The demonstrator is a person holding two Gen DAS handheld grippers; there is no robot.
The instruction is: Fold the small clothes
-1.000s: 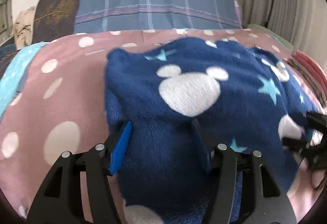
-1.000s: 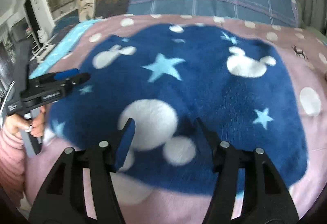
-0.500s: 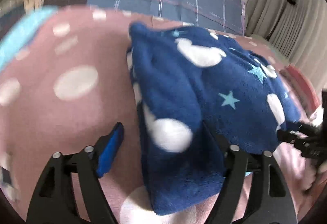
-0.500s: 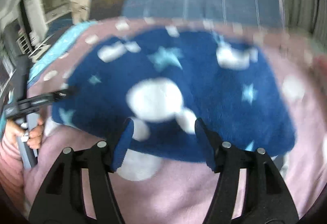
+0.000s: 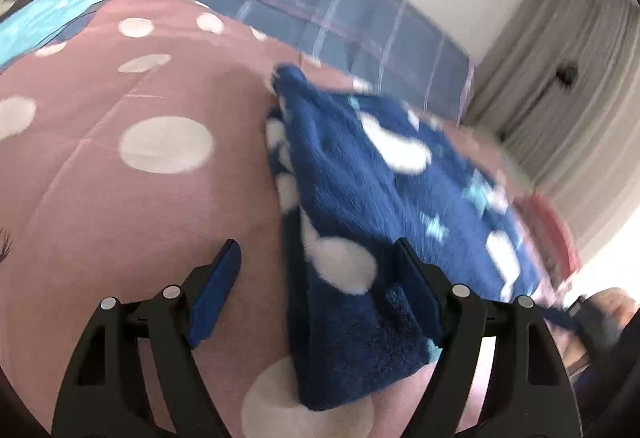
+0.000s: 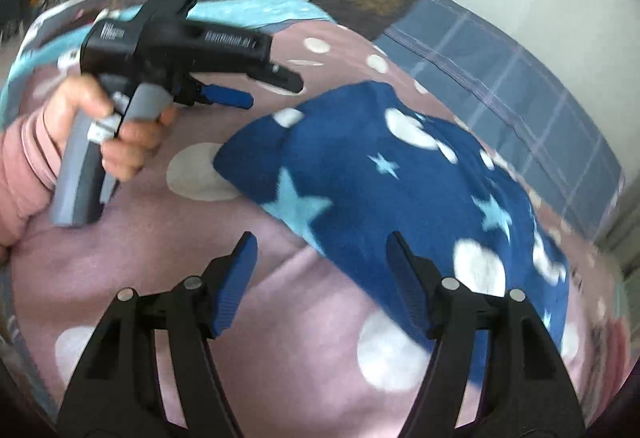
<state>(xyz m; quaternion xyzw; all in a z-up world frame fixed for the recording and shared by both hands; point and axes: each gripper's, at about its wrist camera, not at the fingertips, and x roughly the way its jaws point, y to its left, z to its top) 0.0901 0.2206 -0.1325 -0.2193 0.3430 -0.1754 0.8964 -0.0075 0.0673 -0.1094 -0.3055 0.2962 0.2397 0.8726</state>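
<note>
Navy fleece garment with white dots and pale stars (image 6: 384, 190) lies centre-right on the pink polka-dot bedspread (image 5: 132, 206). Left hand-held gripper (image 5: 316, 278) and right hand-held gripper (image 6: 320, 270) both gape wide, empty. Next: pinch near corners evenly, fold flat.

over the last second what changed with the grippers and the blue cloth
Both grippers backed away from the blue fleece cloth: the left gripper swung left, its left finger now over the pink spotted quilt; the right gripper now sits at the cloth's near edge. Both stay open, and the cloth stays flat on the quilt.
</note>
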